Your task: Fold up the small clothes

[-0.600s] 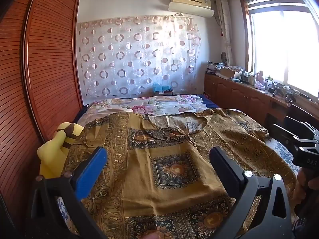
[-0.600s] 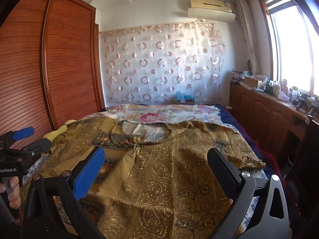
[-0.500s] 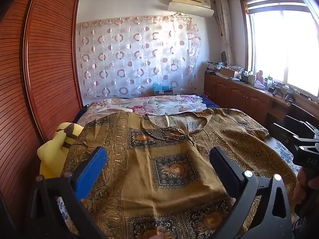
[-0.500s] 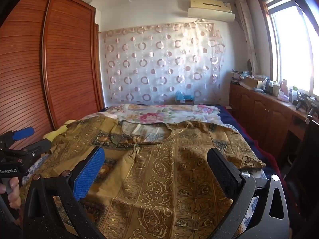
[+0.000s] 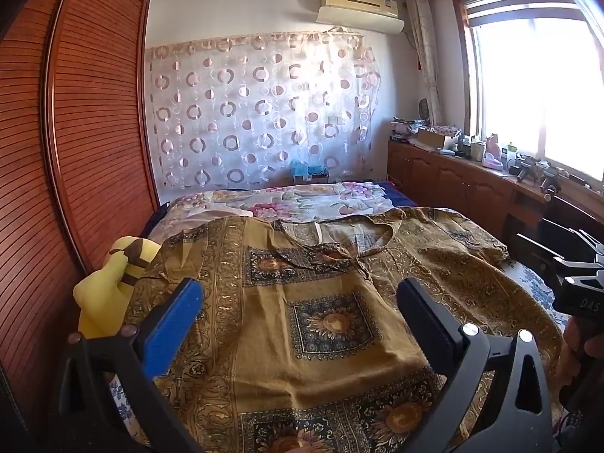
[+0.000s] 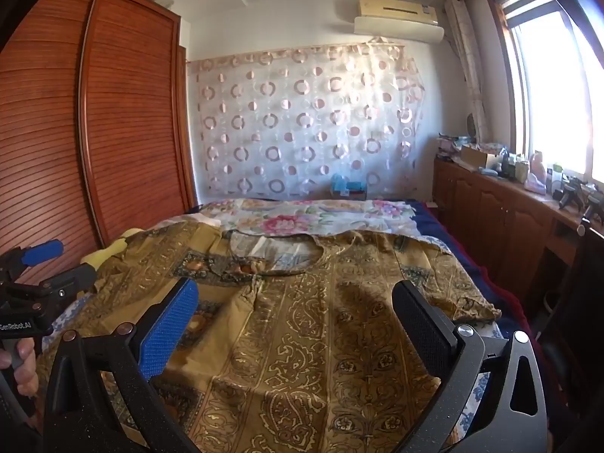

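Note:
A mustard-gold patterned top (image 5: 321, 302) lies spread flat on the bed, neckline toward the far wall; it also fills the right wrist view (image 6: 332, 321). My left gripper (image 5: 298, 313) is open and empty, held above the garment's near left part. My right gripper (image 6: 294, 317) is open and empty above the near right part. Each gripper shows at the edge of the other's view: the right one (image 5: 577, 283) and the left one (image 6: 34, 279). The garment's near hem is hidden below the grippers.
A yellow plush toy (image 5: 109, 294) lies at the bed's left edge by the wooden wardrobe (image 5: 75, 151). A floral sheet (image 5: 287, 204) covers the far bed. A cluttered wooden cabinet (image 5: 472, 177) runs under the window on the right.

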